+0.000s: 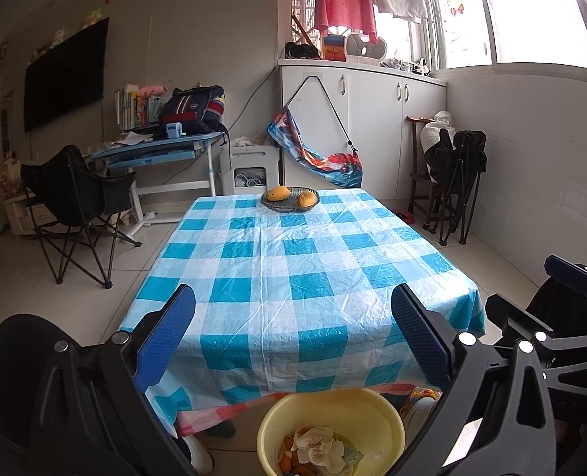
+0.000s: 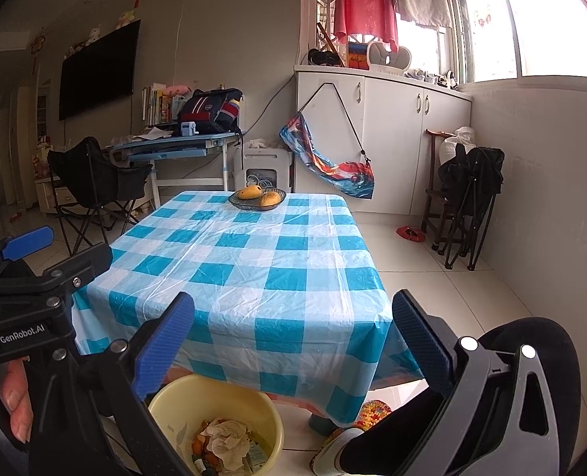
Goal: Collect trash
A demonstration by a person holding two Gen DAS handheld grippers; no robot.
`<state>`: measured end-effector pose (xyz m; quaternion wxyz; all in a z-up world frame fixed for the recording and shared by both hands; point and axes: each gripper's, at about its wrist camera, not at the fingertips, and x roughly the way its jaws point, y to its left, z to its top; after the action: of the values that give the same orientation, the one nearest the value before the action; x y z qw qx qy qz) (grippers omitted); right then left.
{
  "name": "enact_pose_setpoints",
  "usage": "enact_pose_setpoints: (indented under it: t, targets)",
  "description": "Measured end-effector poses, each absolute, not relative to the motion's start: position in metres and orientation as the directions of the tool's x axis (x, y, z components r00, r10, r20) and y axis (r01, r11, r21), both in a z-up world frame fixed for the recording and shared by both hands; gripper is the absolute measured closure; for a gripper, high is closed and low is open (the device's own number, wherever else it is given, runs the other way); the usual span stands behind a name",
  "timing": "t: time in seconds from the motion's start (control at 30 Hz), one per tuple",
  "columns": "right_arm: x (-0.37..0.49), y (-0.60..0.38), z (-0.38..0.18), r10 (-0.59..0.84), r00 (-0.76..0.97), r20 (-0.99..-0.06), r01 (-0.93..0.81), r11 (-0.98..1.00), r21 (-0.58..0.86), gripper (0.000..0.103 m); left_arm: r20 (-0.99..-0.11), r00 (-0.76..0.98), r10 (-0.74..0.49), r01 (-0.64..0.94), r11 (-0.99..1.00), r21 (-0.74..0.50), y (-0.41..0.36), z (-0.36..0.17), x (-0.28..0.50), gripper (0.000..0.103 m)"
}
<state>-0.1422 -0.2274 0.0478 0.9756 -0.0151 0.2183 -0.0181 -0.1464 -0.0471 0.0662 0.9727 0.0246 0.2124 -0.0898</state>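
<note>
Left wrist view, left to right: my left gripper (image 1: 293, 333), jaws released and spread wide, nothing between them, hovering above the near edge of the worktop (image 1: 293, 261) with its blue-and-white checked cloth. Far end of worktop: one dish (image 1: 289, 199) holding two yellow-orange fruits (image 1: 275, 193). On the floor below the near edge: yellow basin (image 1: 331, 432) containing the trash (image 1: 319, 450), crumpled tissue, orange peel and a wrapper. At right edge: my right gripper (image 1: 551, 317).

Right wrist view, left to right: my left hand (image 2: 12, 400) on its gripper handle; yellow basin low left of centre; my right gripper (image 2: 293, 337), jaws released, empty, over the worktop's near right corner.
</note>
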Motion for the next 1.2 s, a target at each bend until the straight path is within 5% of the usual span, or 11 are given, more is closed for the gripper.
enact_pose_setpoints:
  t: [1.2]
  targets:
    - [-0.14,-0.221,0.048,-0.038,0.902,-0.43,0.013,0.998,-0.059,0.007,-0.412,0.9,-0.141,0.167,0.986,0.027,-0.037,0.068,-0.145,0.008]
